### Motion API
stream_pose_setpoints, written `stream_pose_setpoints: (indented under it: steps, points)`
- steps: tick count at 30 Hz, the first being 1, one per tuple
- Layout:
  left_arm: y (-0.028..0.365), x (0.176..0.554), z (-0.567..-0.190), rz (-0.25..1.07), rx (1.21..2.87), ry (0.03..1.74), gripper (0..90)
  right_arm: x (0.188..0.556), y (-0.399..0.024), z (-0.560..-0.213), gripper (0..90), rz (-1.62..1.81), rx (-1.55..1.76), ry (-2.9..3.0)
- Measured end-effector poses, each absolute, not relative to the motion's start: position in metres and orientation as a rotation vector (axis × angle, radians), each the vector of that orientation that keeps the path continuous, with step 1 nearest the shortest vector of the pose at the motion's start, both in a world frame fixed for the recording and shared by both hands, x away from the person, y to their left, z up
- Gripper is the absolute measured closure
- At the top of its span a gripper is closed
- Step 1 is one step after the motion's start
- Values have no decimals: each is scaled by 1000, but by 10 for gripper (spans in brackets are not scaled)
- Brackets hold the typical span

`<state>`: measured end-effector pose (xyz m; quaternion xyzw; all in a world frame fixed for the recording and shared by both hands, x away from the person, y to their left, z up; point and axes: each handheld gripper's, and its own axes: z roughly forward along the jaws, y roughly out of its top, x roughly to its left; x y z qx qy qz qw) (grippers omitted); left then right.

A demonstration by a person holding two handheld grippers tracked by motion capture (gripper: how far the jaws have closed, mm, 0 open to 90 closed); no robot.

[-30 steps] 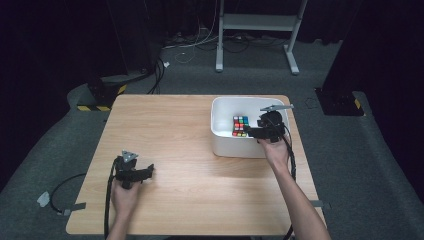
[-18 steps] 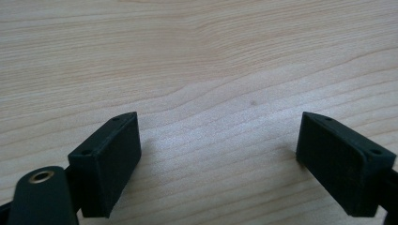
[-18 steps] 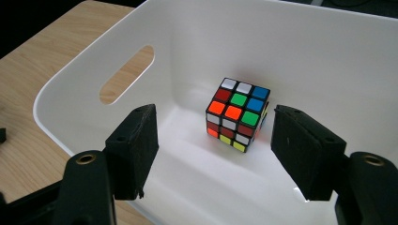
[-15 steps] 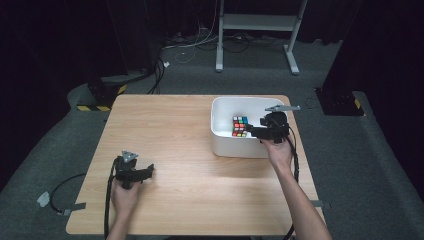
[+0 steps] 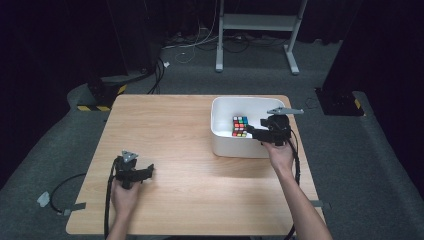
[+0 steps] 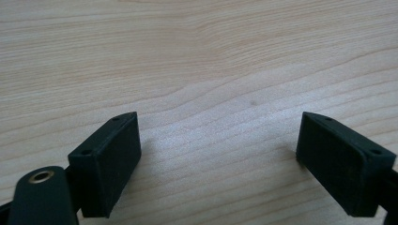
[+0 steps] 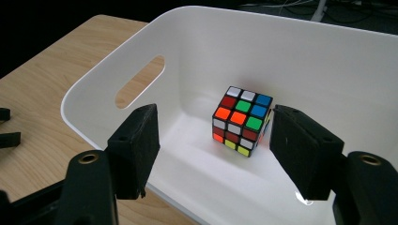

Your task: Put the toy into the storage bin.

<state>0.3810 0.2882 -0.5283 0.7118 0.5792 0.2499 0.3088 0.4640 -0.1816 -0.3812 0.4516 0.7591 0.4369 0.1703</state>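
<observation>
Multicoloured plastic puzzle cube (image 7: 241,121) sits inside white plastic bin (image 7: 300,61), light, rigid, slick faces. Right hand-held gripper (image 7: 213,154) spread, nothing pinched, poised just short of cube; pinch flat opposite faces, not corners. Left hand-held gripper (image 6: 218,164) spread, resting on wooden counter (image 5: 165,130) well away from bin.

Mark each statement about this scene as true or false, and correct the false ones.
1. The Rubik's cube lies inside the white bin. True.
2. The left gripper holds the cube. False: its jaws stand open over the bare wooden table.
3. The bin stands on the person's left side of the table. False: it stands on the right side, where the right gripper is.
4. The bin's wall has a slot handle. True.
</observation>
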Motion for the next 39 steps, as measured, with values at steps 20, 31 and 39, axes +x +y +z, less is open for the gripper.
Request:
stream_pose_setpoints:
  steps: [20,31,39]
  points:
    - [288,381,-528,660,1881,1531,144,452,-190,-377,334,1279,1264,2134]
    - [288,381,-528,661,1880,1531,144,446,-196,-372,334,1301,1255,2111]
    - [288,382,-528,659,1880,1529,144,442,-200,-369,334,1300,1269,2097]
